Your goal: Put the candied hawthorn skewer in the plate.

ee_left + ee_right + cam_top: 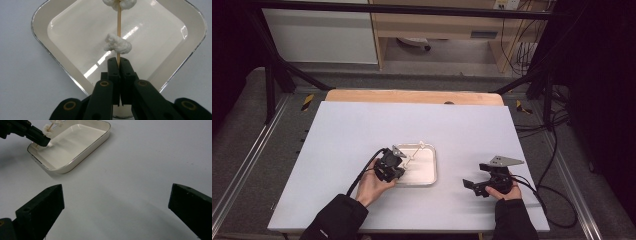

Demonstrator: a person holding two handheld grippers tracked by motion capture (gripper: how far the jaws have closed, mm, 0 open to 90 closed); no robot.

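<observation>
1. Over the counter (362, 130) in the high view, the left gripper (398, 159) holds a skewer (411, 155) above the cream tray (432, 172), probably so its load stays over the dish; the right gripper (472, 186) rests well apart.
2. In the left gripper view, the fingers (113, 72) are clenched on the skewer's end, with white lumps (117, 44) threaded on it.
3. In the right gripper view, the fingers (43, 206) gape wide, released, grasping nothing.
</observation>
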